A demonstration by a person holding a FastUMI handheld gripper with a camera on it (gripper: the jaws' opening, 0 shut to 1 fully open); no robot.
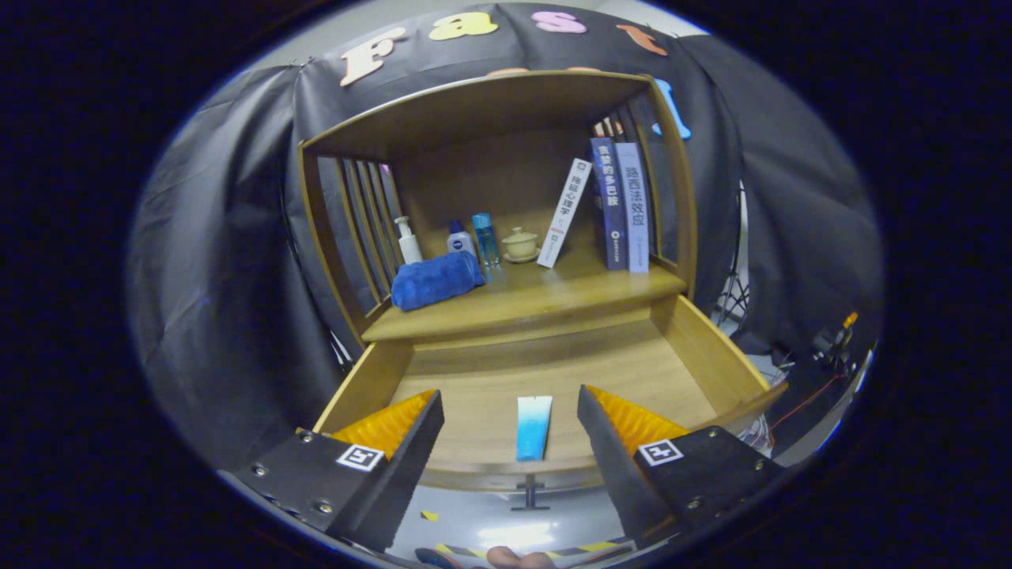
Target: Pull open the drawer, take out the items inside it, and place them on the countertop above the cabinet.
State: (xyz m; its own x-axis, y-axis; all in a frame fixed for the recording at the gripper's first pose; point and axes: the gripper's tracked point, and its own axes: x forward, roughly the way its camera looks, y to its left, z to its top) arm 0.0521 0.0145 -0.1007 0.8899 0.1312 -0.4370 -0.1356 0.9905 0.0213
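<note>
A wooden cabinet stands ahead with its drawer (696,340) pulled fully open toward the camera. One item lies on the drawer floor: a small flat tube (534,427), white at its far end and shading to blue at its near end, close to the drawer's front edge and roughly midway between the drawer's side walls.

The tube's long axis runs front to back, in line with the gripper's own forward direction. It sits between the two fingers and lower than them, so the gripper (510,411) looks to be hovering above the drawer's front edge, not yet down at the tube. The fingers are spread wide apart, wider than the tube, holding nothing and touching nothing (neither the tube nor the drawer).

The likely next move is a straight descent, closing across the tube's narrow width.

Above the drawer is the countertop (522,304), where the tube is meant to go. Its left corner carries a folded blue towel (436,280), with small bottles (458,237) and a lidded cup (520,244) behind, and books (621,207) on the right. The front edge's middle looks free.
</note>
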